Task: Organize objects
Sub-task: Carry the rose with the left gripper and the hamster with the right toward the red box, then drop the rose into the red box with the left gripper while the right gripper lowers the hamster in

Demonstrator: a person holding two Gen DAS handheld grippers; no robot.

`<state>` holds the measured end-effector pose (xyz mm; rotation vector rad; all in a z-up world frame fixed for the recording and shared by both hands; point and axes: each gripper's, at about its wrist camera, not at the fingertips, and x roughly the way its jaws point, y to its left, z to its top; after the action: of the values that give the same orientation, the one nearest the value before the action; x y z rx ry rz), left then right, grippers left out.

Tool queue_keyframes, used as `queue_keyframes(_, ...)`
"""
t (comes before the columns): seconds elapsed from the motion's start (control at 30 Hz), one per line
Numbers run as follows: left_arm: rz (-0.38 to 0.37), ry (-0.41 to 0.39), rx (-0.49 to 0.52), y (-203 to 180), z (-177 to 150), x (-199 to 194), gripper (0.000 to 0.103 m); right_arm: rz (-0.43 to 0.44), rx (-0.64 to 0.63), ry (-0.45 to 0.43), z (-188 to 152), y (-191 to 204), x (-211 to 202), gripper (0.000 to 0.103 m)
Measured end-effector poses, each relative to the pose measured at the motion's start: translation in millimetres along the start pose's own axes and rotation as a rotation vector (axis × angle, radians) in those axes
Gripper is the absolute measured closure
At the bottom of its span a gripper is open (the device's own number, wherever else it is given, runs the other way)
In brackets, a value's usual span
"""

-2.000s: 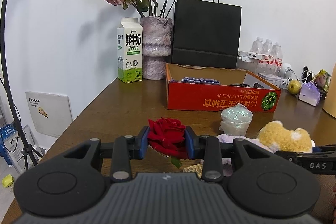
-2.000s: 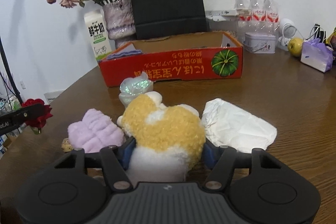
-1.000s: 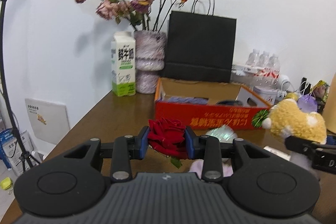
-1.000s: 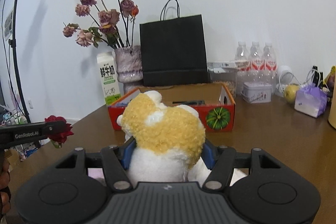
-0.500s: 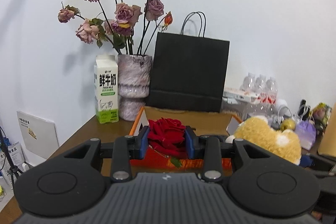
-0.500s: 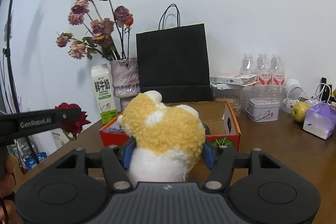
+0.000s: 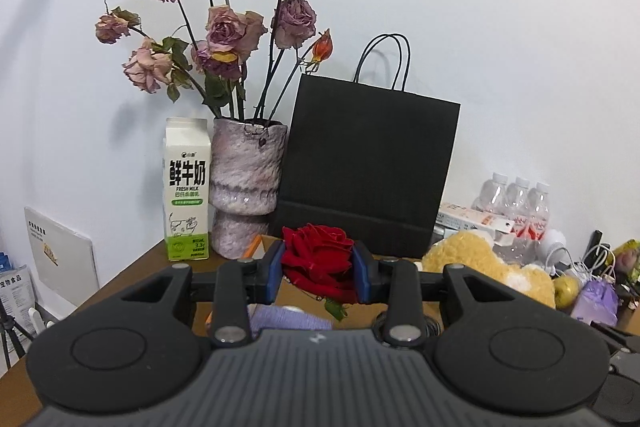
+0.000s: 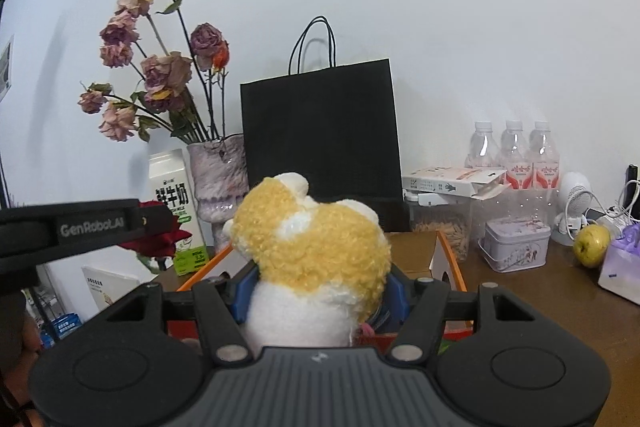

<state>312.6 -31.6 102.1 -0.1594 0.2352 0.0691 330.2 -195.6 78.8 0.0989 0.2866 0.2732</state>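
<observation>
My left gripper [image 7: 318, 269] is shut on a red rose [image 7: 316, 255], its blue pads pressing both sides of the bloom, held over the orange cardboard box [image 7: 260, 245]. A purple knitted thing [image 7: 288, 319] lies in the box below it. My right gripper [image 8: 320, 291] is shut on a yellow and white plush toy [image 8: 312, 251], above the same box [image 8: 444, 259]. In the right wrist view the left gripper's finger [image 8: 80, 225] crosses at the left with the rose [image 8: 158, 237]. The plush [image 7: 480, 261] shows at the right of the left wrist view.
Behind the box stand a milk carton [image 7: 186, 191], a vase of dried roses [image 7: 246, 187] and a black paper bag [image 7: 368, 167]. At the right are water bottles [image 8: 512, 151], a tin [image 8: 514, 245], a green apple [image 8: 592, 245], a purple pouch [image 8: 622, 267] and cables.
Both grippers have risen and moved forward from the table front to above the box, each keeping its grip. The box now lies right beneath them; the vase and bag loom larger.
</observation>
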Motion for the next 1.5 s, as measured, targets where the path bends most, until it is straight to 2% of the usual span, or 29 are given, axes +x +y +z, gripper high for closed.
queue_keyframes(0.23, 0.022, 0.017, -0.013, -1.3, 8.6, 37.8, 0.067, -0.014, 0.017, 0.021, 9.8, -9.0, 37.0, 0.042)
queue_keyframes(0.57, 0.078, 0.092, 0.003, 1.3, 5.5, 91.5, 0.067, -0.031, 0.018, 0.094, 14.1, -21.9, 93.4, 0.042)
queue_keyframes(1.03, 0.125, 0.165, 0.057, -7.9, -16.4, 135.9, 0.067, -0.088, 0.080, 0.158, -0.4, -43.9, 134.3, 0.041)
queue_keyframes(1.1, 0.123, 0.172, 0.052, -6.4, -18.1, 137.1, 0.063, -0.090, 0.090, 0.168, -2.3, -47.3, 136.8, 0.038)
queue_keyframes(1.13, 0.127, 0.173, 0.051, -5.8, -18.4, 137.3, 0.052, -0.090, 0.095, 0.173, -2.8, -48.7, 137.9, 0.034)
queue_keyframes(1.17, 0.132, 0.171, 0.049, -5.2, -18.0, 137.6, 0.033, -0.091, 0.094, 0.179, -3.0, -49.5, 138.5, 0.034)
queue_keyframes(1.2, 0.139, 0.162, 0.049, -4.6, -18.0, 137.0, 0.020, -0.093, 0.088, 0.182, -3.3, -49.5, 138.9, 0.029)
queue_keyframes(1.23, 0.149, 0.147, 0.050, -3.9, -17.7, 135.6, 0.001, -0.099, 0.082, 0.184, -3.6, -49.4, 138.9, 0.017)
queue_keyframes(1.3, 0.173, 0.122, 0.053, -3.0, -15.6, 133.0, 0.000, -0.121, 0.064, 0.178, -3.4, -48.0, 138.7, 0.004)
queue_keyframes(1.5, 0.188, 0.150, 0.002, 5.8, -12.5, 135.9, 0.000, -0.140, 0.041, 0.170, 0.5, -47.3, 135.6, 0.000)
